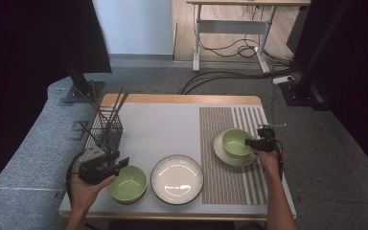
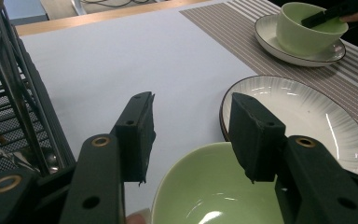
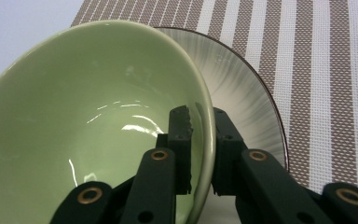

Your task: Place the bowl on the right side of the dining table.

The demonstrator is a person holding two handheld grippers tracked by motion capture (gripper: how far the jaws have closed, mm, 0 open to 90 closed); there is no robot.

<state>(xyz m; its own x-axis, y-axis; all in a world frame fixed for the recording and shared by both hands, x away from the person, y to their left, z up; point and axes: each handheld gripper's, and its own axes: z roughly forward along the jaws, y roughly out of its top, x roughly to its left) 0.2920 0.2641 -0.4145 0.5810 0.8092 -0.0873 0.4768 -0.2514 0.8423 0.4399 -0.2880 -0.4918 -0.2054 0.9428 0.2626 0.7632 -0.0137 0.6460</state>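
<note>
A green bowl [image 1: 236, 142] sits on a small white plate [image 1: 221, 150] on the striped placemat [image 1: 230, 177]. My right gripper [image 1: 255, 143] is shut on that bowl's right rim; in the right gripper view one jaw is inside the bowl [image 3: 88, 121] and one outside, above the plate [image 3: 247, 102]. A second green bowl [image 1: 127, 183] stands at the front left, with my left gripper [image 1: 120, 165] open just above its near-left rim. In the left gripper view the bowl [image 2: 214, 191] lies below the spread jaws.
A large white ribbed plate [image 1: 177, 178] lies at the front middle, beside the left bowl. A black wire basket [image 1: 106, 129] holding chopsticks stands at the left edge, close behind my left hand. The grey mat [image 1: 163, 129] is bare in the middle.
</note>
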